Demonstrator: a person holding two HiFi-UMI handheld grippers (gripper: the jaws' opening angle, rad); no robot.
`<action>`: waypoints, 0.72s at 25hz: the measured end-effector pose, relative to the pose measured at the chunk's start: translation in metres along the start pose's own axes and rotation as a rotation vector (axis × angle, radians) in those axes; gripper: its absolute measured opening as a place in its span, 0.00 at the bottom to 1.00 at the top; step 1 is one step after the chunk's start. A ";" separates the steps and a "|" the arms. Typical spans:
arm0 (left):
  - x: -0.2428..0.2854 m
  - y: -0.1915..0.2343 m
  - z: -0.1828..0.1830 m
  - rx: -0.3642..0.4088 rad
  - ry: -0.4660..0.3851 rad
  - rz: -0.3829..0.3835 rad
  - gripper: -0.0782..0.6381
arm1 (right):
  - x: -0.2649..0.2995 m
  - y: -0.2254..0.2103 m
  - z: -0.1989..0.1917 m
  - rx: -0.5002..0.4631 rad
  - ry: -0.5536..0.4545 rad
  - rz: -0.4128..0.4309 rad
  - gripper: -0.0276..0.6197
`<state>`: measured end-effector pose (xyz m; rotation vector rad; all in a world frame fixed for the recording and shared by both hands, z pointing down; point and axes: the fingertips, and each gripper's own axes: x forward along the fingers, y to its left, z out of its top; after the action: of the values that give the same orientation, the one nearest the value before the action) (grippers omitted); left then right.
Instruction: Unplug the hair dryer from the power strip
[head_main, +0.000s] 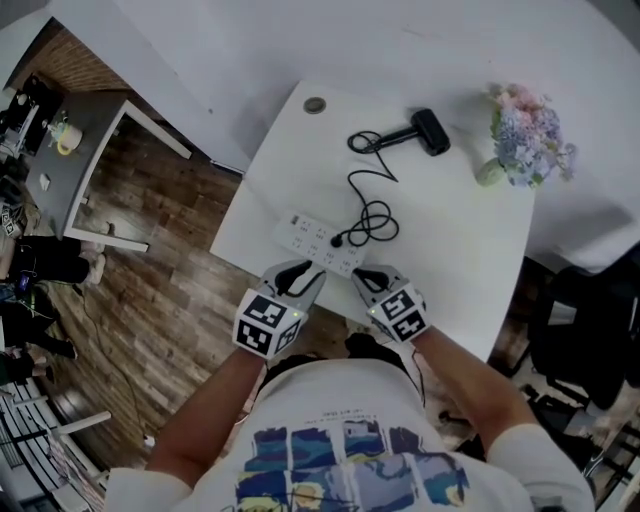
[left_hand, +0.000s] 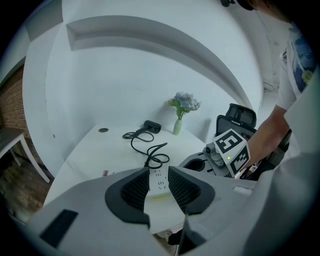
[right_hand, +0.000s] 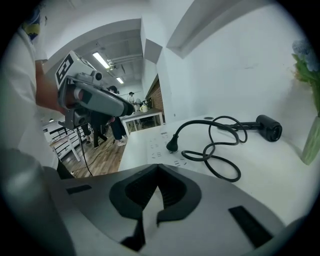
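Note:
A white power strip (head_main: 318, 243) lies near the front edge of the white table (head_main: 460, 250). The hair dryer's black plug (head_main: 338, 241) sits in it. The black cord (head_main: 372, 220) coils and runs back to the black hair dryer (head_main: 428, 131). My left gripper (head_main: 298, 274) hovers at the strip's near side with its jaws a little apart, and the strip (left_hand: 159, 183) shows through the gap of the left gripper (left_hand: 159, 173). My right gripper (head_main: 372, 281) is just right of it, shut and empty. From the right gripper (right_hand: 157, 171), the plug (right_hand: 172, 144) stands ahead and slightly left.
A vase of pale flowers (head_main: 525, 140) stands at the table's far right. A round cable grommet (head_main: 315, 104) sits at the far left corner. A black chair (head_main: 590, 330) is to the right, and a grey desk (head_main: 90, 150) stands on the wooden floor to the left.

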<state>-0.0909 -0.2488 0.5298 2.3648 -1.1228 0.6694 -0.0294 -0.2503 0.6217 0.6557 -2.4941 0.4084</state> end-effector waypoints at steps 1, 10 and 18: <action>0.005 0.001 0.000 0.004 0.007 -0.001 0.27 | 0.002 -0.002 0.001 -0.003 -0.002 0.001 0.04; 0.049 0.014 0.003 0.039 0.083 0.000 0.27 | 0.020 -0.010 0.009 -0.050 -0.013 0.028 0.04; 0.080 0.024 -0.002 0.067 0.149 -0.006 0.27 | 0.030 -0.013 0.002 -0.088 -0.002 0.047 0.04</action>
<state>-0.0664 -0.3089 0.5828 2.3289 -1.0437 0.8782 -0.0457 -0.2733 0.6383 0.5643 -2.5173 0.3132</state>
